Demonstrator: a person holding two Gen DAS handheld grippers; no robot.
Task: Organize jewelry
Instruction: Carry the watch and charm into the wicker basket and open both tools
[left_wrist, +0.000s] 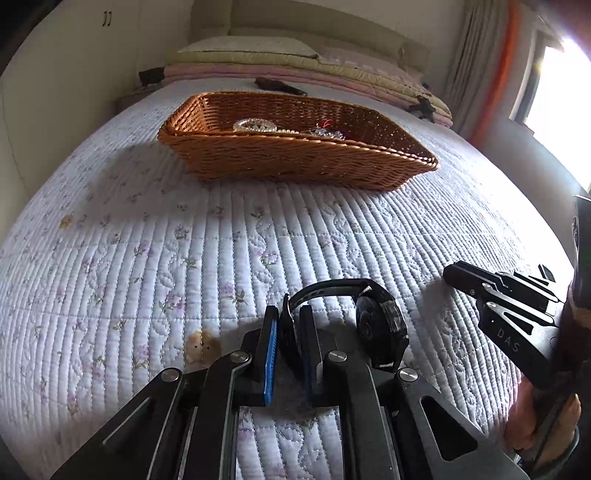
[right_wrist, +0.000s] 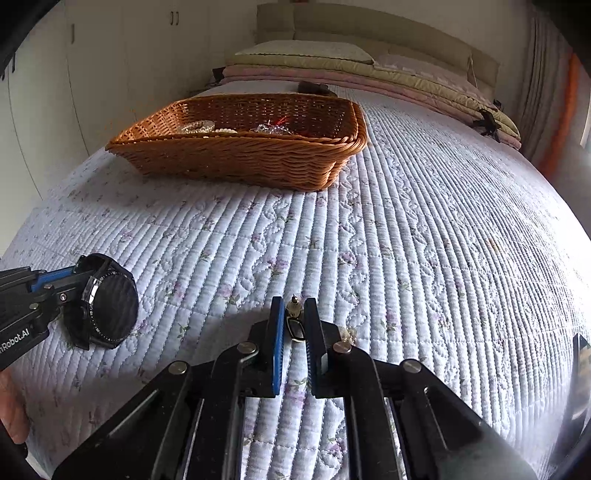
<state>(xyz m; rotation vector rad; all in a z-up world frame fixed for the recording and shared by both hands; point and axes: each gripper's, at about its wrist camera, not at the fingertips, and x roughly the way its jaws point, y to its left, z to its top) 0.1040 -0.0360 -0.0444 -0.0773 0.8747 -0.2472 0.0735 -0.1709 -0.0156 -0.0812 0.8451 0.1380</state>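
Observation:
My left gripper (left_wrist: 290, 321) is shut on the strap of a black wristwatch (left_wrist: 380, 325), just above the quilt; the watch also shows in the right wrist view (right_wrist: 110, 301), held at the left. My right gripper (right_wrist: 294, 314) is shut on a small gold and black pendant (right_wrist: 295, 323), low over the quilt; the right gripper shows from the side in the left wrist view (left_wrist: 465, 277). A wicker basket (left_wrist: 288, 158) sits further up the bed with pearl and bead jewelry (left_wrist: 255, 125) inside; the basket also shows in the right wrist view (right_wrist: 240, 158).
The bed is covered by a white floral quilt (right_wrist: 406, 240). A small tan piece (left_wrist: 202, 347) lies on the quilt left of my left gripper. Folded blankets and pillows (right_wrist: 332, 62) are stacked at the headboard. Closets stand at the left, a curtained window at the right.

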